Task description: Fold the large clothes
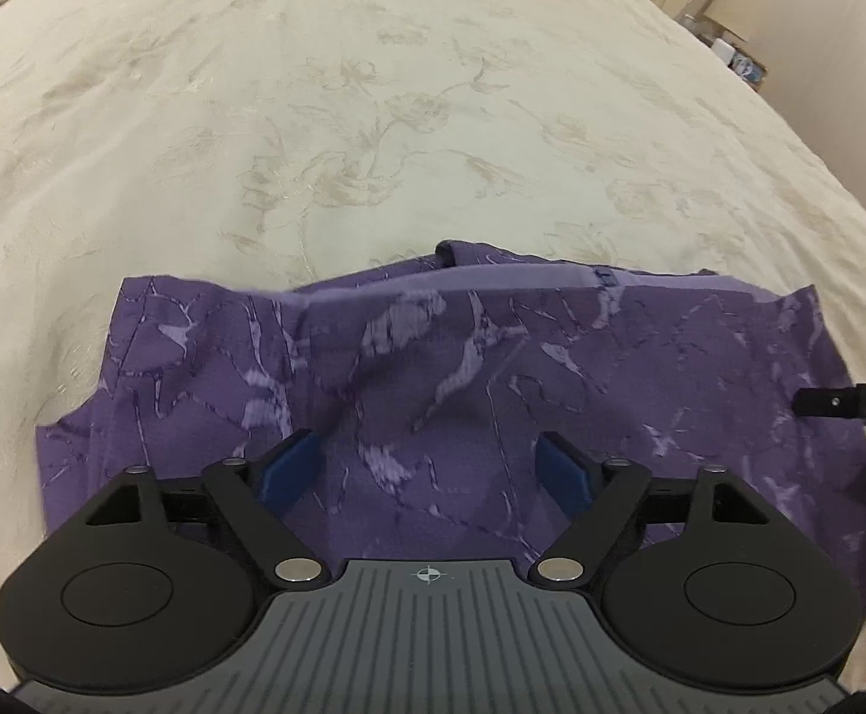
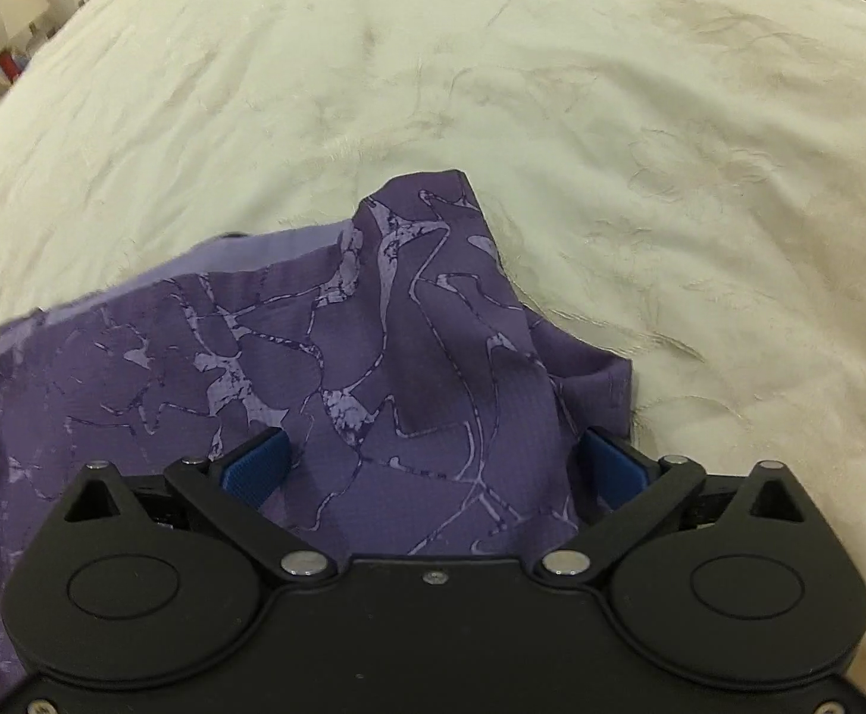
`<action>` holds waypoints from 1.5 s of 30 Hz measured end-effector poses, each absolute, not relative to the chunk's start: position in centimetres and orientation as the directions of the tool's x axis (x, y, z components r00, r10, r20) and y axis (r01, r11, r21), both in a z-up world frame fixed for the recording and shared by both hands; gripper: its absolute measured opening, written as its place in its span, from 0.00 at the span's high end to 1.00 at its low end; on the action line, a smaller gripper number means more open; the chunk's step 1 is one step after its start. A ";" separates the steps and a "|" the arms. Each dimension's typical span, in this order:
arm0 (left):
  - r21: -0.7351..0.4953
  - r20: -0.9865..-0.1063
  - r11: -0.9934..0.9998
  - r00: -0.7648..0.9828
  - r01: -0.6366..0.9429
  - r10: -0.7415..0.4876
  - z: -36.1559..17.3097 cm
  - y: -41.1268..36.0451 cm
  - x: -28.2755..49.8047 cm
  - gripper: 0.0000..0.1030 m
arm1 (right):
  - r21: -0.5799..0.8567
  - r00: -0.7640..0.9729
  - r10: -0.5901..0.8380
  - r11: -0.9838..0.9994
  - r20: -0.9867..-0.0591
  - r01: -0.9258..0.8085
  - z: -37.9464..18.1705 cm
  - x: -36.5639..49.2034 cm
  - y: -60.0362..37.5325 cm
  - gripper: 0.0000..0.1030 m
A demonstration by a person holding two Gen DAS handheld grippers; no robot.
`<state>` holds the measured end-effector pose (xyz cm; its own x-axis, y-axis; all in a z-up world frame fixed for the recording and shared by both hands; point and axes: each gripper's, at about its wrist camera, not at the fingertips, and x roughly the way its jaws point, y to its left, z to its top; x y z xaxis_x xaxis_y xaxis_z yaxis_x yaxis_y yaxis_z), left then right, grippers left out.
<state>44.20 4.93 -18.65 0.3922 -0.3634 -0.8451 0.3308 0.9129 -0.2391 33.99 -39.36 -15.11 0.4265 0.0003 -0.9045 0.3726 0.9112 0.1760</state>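
Bedspread: cream, with a faint flower pattern; it fills the far half of both views and carries the garment.
Garment: a purple piece of clothing with a pale marbled print, lying on the near part of the bedspread, under both grippers.
Garment, left side: in the left wrist view it sits fairly flat, with a straight left edge and a paler inner layer showing along the far edge, so it looks doubled over at least once.
Left gripper: jaws spread apart over the cloth; the blue pads stand clear of each other with flat fabric between them and pinch nothing.
Garment, right side: in the right wrist view the cloth rises in a loose peak at the far edge, and a rumpled flap falls off to the right.
Right gripper: jaws spread very wide, a hump of fabric lying between the blue pads, which do not press on it.
Black strap: shows at the right edge of the left wrist view; what it belongs to I cannot tell.
Progress: a fold seems to be laid down and let go; the left part looks tidy.
Left to do: judging by the peak and flap on the right, smoothing and probably another fold.
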 end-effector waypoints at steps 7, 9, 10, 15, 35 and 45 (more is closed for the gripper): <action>-0.265 -0.826 0.916 0.419 0.303 -0.377 -15.7 6.0 38.7 0.18 | 0.208 0.542 0.029 0.939 -0.840 0.272 -11.3 28.3 -37.5 0.01; -0.240 -0.841 0.916 0.403 0.322 -0.362 -16.0 5.9 36.6 0.17 | 0.200 0.533 0.035 0.946 -0.845 0.254 -11.3 26.5 -36.8 0.01; -0.223 -0.851 0.917 0.392 0.330 -0.349 -16.4 6.0 35.7 0.17 | 0.195 0.517 0.045 0.951 -0.855 0.240 -11.6 25.4 -36.4 0.01; -0.144 -0.891 0.946 0.379 0.289 -0.251 -18.7 8.4 33.0 0.16 | 0.150 0.402 0.025 0.948 -0.915 0.282 -14.5 22.1 -36.4 0.01; -0.534 -0.791 0.840 0.408 -0.099 -0.455 -22.0 18.5 31.6 0.08 | 0.628 0.556 0.337 0.603 -0.760 0.492 -18.2 17.0 -43.0 0.00; -0.542 -0.784 0.840 0.358 0.005 -0.508 -23.1 14.8 38.4 0.01 | 0.715 0.577 0.438 0.543 -0.689 0.441 -19.9 22.3 -43.1 0.00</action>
<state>38.38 14.84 -23.06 0.3579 -0.5078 -0.7836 0.0051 0.8402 -0.5422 22.28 -43.07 -19.91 0.5770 0.4383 -0.6892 0.4412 0.5429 0.7146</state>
